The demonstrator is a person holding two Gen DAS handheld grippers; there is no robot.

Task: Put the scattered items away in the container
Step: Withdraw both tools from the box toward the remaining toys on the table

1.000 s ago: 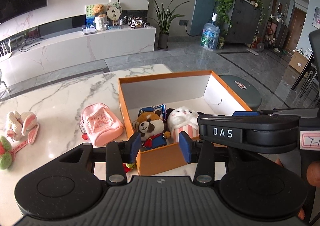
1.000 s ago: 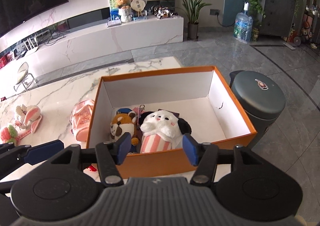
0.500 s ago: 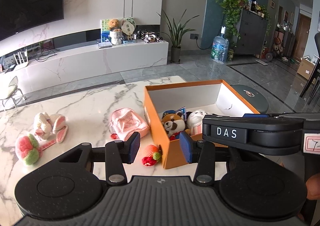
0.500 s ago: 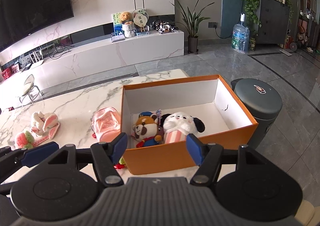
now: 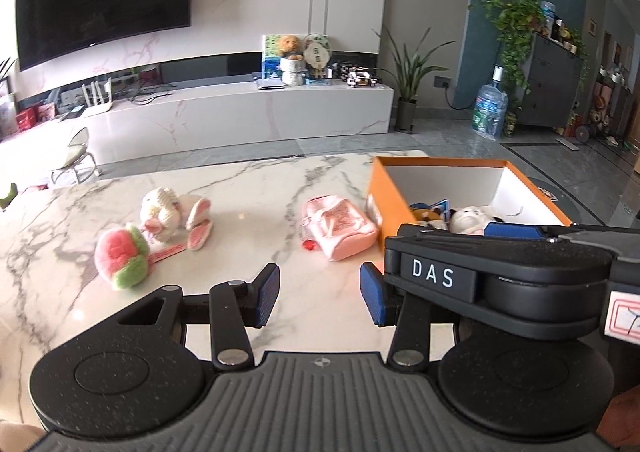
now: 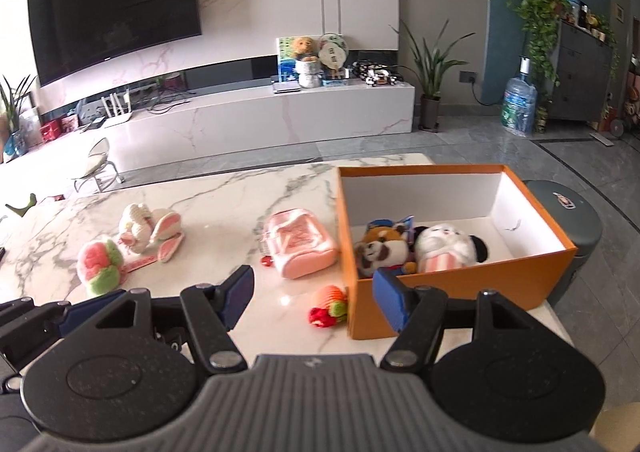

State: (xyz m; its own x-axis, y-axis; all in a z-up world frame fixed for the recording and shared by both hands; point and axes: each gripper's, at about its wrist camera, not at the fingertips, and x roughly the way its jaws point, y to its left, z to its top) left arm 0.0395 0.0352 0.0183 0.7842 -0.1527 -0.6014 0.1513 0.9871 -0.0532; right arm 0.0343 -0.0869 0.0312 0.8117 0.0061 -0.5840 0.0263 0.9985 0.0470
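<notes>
four items left on the marble table, two already inside the orange box: a brown bear plush and a white plush, side by side at the near left of the box floor. on the table: a pink mini backpack just beside the box's left wall, a small strawberry toy touching or almost touching the box's near left corner, a white-and-pink bunny and a pink-and-green plush ball well apart to the left. left gripper empty, jaws apart, above bare table short of the backpack. right gripper empty, jaws apart, roughly over the strawberry toy. likely step: approach for the next pick. for the strawberry toy, descend with the right gripper from the open table side, away from the box wall, to avoid nudging the box. close on the toy's widest soft part, not on the leafy end. lift above the rim before crossing. release over the free right half of the box floor. for the backpack, grip across the body rather than the loose charm at its near left.
</notes>
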